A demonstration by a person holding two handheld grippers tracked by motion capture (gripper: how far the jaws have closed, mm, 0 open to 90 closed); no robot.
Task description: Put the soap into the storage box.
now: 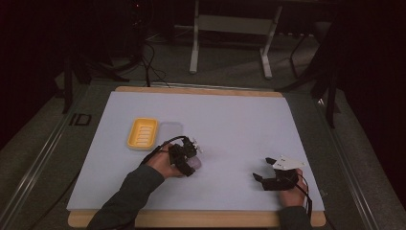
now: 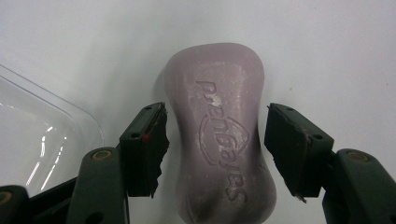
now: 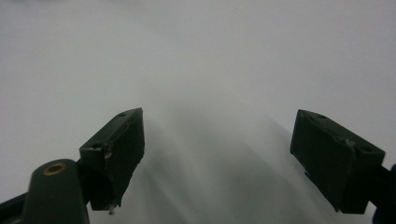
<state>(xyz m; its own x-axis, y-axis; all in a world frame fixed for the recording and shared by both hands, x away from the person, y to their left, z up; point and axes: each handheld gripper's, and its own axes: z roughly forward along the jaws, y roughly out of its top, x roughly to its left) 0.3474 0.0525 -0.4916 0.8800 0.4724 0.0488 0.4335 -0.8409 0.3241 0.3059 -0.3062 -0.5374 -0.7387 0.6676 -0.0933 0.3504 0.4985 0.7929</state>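
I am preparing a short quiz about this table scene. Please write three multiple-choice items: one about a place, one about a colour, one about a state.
1. Where does the soap bar lie?
A. In the yellow tray
B. On the white table surface, between the left gripper's jaws
C. Under the right gripper

2. What colour is the ridged soap tray?
A. Yellow
B. Green
C. Red

3. How do the jaws of the right gripper stand?
A. Closed on the soap
B. Closed on a lid
C. Open, with nothing between them

Answers: 1 B, the left gripper has a pad on either side of the bar; 2 A, the high view shows it yellow; 3 C, there is bare table between the pads.
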